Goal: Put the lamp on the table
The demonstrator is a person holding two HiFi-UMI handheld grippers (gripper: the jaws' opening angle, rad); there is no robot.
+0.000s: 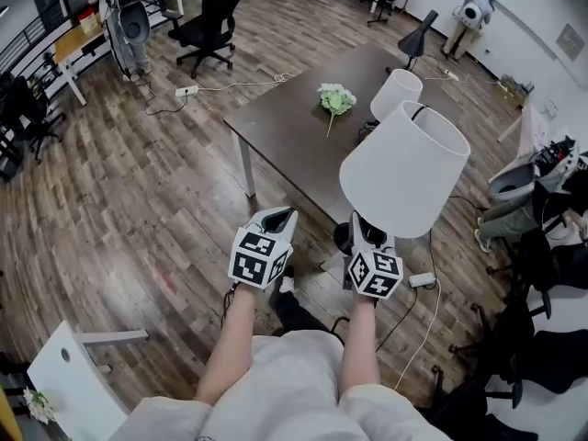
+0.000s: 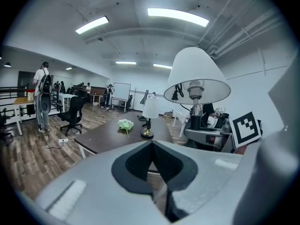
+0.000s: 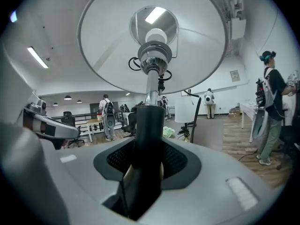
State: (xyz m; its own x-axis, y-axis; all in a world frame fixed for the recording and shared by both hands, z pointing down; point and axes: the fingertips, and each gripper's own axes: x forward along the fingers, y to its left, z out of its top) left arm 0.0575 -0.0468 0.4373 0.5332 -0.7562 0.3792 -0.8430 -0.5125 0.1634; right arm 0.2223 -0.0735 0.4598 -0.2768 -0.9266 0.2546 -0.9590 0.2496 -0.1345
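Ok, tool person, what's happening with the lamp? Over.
Right tool shut on lamp stem, lamp aloft, not yet on table. Left tool shut, empty. Second lamp and flowers sit mid-table.

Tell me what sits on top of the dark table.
A white-shaded lamp, a green flower bunch and a black desk lamp. The held lamp's shade hides the table's near right corner.

- Head view: the shade of the lamp (image 1: 404, 168) hides its own stem and base, and the tips of the right gripper (image 1: 366, 232).
- Right gripper view: the lamp's foot lies out of sight below the jaws.
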